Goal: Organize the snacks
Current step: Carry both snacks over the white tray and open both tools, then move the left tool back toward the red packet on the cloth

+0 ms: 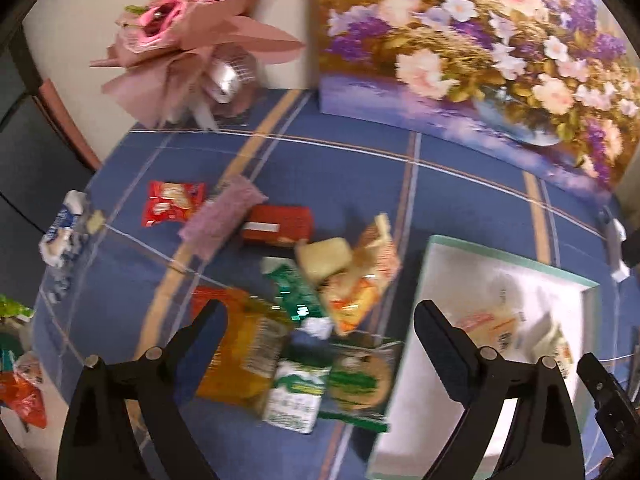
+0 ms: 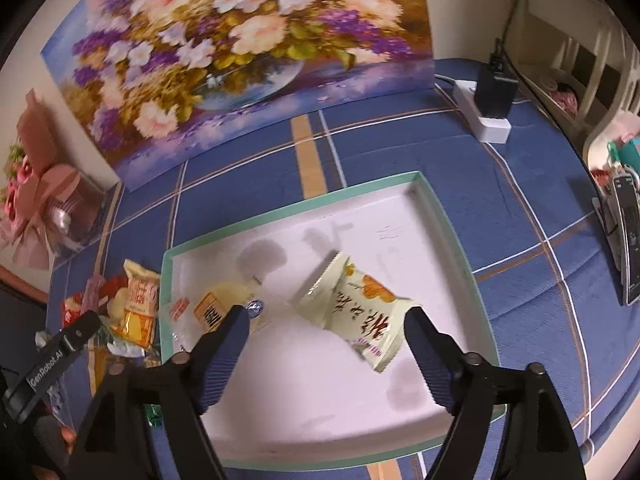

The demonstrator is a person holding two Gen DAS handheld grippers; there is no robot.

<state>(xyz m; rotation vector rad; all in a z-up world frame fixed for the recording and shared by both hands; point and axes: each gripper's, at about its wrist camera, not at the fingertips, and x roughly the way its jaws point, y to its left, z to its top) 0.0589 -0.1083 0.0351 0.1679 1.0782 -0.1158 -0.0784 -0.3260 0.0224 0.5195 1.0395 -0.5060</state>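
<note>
1. We note the floral painting point(image 2: 236, 52) at 12 o'clock in the right wrist view, standing upright at the far edge of the blue plaid tablecloth point(image 2: 532, 240). It carries no writing that we can read.
2. The white tray with a mint-green rim point(image 2: 452, 216) lies flat on the tablecloth at the centre of the right wrist view. In the left wrist view it sits at 4 o'clock.
3. Inside the tray, the pale green snack packet point(image 2: 356, 312) lies tilted near the middle. It bears large dark red Chinese characters and an orange picture; we cannot read the smaller print along its lower edge.
4. At 8 o'clock inside the tray lies a clear packet with an orange label point(image 2: 212, 312). Its label text is too blurred to read.
5. The snack pile point(image 1: 304, 320) lies on the tablecloth just beside the tray's left rim. It includes a yellow-orange packet point(image 1: 244, 356), a green-and-white packet point(image 1: 298, 396) and a red packet point(image 1: 172, 204) at 10 o'clock; motion blur hides every label.
6. The right gripper point(image 2: 326, 332) is spread wide above the tray. It grips nothing; the pale green snack packet lies below and between its fingers, and we cannot tell whether it touches them.
7. The left gripper point(image 1: 320, 324) is likewise spread wide, above the snack pile, and grips nothing. In the right wrist view its body shows at 8 o'clock with the white lettering "GenRobot.AI".
8. A white power strip point(image 2: 486, 114) with a black adapter lies at 1 o'clock.
</note>
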